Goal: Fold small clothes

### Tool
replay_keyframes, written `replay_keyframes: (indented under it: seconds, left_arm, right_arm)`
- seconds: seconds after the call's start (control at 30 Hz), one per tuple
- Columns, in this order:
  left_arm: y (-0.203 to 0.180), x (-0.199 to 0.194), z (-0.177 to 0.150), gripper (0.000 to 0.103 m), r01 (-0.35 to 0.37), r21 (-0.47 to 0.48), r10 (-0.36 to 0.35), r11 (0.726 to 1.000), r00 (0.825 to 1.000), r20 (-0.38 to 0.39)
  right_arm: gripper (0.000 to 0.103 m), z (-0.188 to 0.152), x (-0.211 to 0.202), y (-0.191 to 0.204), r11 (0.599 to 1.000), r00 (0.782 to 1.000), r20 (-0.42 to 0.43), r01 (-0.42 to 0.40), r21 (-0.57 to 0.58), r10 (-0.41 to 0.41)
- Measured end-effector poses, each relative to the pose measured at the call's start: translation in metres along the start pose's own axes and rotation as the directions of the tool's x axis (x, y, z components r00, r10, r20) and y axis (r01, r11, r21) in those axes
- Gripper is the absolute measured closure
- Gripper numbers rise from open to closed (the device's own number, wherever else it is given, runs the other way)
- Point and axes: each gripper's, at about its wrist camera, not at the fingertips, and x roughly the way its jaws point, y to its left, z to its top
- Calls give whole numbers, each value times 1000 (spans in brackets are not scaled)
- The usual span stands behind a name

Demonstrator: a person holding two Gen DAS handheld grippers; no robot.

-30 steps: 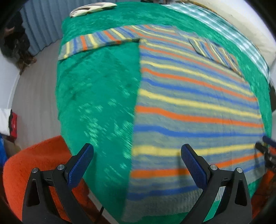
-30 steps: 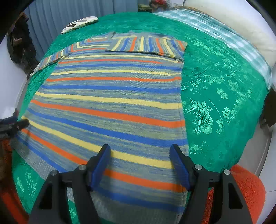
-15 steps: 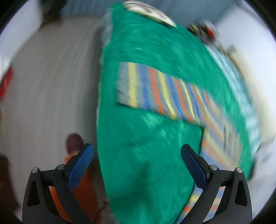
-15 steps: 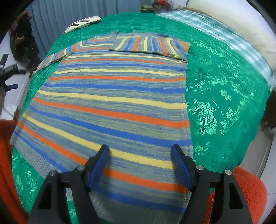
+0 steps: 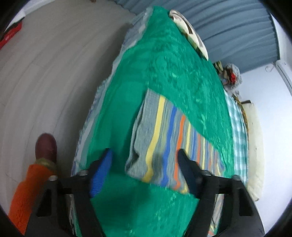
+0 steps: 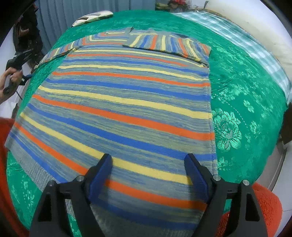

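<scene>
Left gripper point(image 5: 144, 164): jaws spread wide, holding nothing, poised over the cuff end of the outstretched sleeve point(image 5: 164, 145). Right gripper point(image 6: 148, 173): jaws likewise apart and empty, above the hem of the striped sweater point(image 6: 127, 102). The sweater lies flat, face up, on the green bedspread point(image 6: 237, 109); 1 sleeve is already folded across the chest, the other extends sideways. The knit appears soft, light and limp, likely to sag and stretch when lifted; a pinch at the ribbed cuff, through both layers, seems the soundest hold. The satin-like spread may let cloth slide. Beyond: a patterned cushion point(image 6: 93, 16), a checked sheet point(image 6: 255, 49), blue curtains point(image 5: 237, 32), a pale floor point(image 5: 45, 73).
</scene>
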Motion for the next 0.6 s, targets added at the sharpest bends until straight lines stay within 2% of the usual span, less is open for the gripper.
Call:
replay_keyframes:
  seconds: [0.03, 0.07, 0.1, 0.17, 0.27, 0.3, 0.33, 0.4, 0.47, 0.5, 0.53, 0.6]
  left_arm:
    - [-3, -1, 2, 75, -17, 21, 17, 1000, 1000, 13]
    - [-7, -3, 5, 92, -32, 49, 32, 998, 999, 18]
    - [-14, -7, 6, 101, -48, 90, 47, 995, 999, 18]
    - [-27, -16, 7, 102, -84, 161, 79, 983, 996, 40]
    - [-66, -30, 0, 103, -155, 324, 136, 933, 988, 80]
    - [-88, -36, -5, 103, -163, 383, 135, 909, 986, 98]
    - [-103, -40, -9, 103, -158, 415, 125, 896, 986, 106]
    - [-150, -48, -23, 103, -121, 502, 73, 856, 991, 114]
    - [-205, -52, -46, 103, -55, 598, 0, 799, 996, 92]
    - [-243, -52, -67, 103, -3, 658, -51, 753, 997, 62]
    - [-265, -52, -81, 103, 31, 691, -80, 722, 996, 39]
    - [-318, -45, -120, 102, 114, 759, -142, 641, 989, -29]
  right_arm:
    - [20, 0, 0, 0, 1000, 1000, 1, -2, 0, 2]
    - [20, 0, 1, -1, 1000, 1000, 2, -4, 1, 4]
    - [20, 1, 1, -1, 1000, 1000, 4, -9, 3, 9]
    - [20, 1, 2, -2, 1000, 1000, 6, -15, 3, 15]
    - [20, 1, 1, -3, 1000, 1000, 11, -27, 2, 27]
    - [20, 1, 1, -3, 999, 999, 14, -36, 2, 36]
    - [20, 1, 0, -2, 999, 999, 15, -41, 2, 41]
    - [20, 0, -1, -3, 998, 998, 19, -58, 4, 58]
    - [20, 0, -1, -4, 997, 997, 23, -75, 11, 75]
    - [20, -1, -2, -4, 997, 996, 25, -81, 13, 81]
    - [20, -1, -2, -4, 996, 996, 26, -84, 13, 84]
    - [20, -2, -3, -5, 996, 996, 29, -90, 13, 89]
